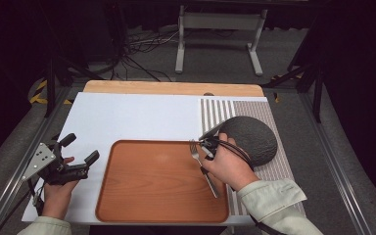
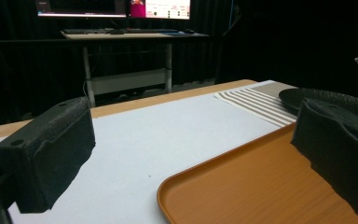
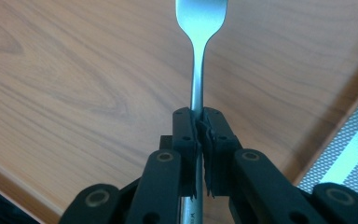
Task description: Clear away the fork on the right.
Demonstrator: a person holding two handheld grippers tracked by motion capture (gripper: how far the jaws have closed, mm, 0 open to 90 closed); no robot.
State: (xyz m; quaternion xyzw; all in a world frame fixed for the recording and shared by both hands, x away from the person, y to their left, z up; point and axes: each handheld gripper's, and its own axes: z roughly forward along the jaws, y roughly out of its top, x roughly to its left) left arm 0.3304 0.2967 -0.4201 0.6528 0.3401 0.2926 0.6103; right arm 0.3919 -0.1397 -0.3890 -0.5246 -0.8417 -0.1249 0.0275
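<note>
A steel fork [image 1: 206, 177] hangs over the right part of the brown wooden tray [image 1: 152, 186], tines toward the far side. My right gripper [image 1: 202, 165] is shut on its neck; in the right gripper view the jaws of the right gripper [image 3: 200, 135] pinch the fork [image 3: 199, 28] above the tray's wood [image 3: 74, 70]. My left gripper [image 1: 82, 148] rests in a hand left of the tray, open and holding nothing. In the left gripper view the left gripper [image 2: 193, 121] spans the tray's corner [image 2: 261, 186].
A dark grey round plate [image 1: 249, 139] lies on a striped placemat [image 1: 215, 111] right of the tray, close behind my right hand. A white mat [image 1: 127, 115] covers the wooden table. The plate [image 2: 326, 98] rises beyond the tray. Cables and a metal stand [image 1: 220, 22] sit on the floor behind.
</note>
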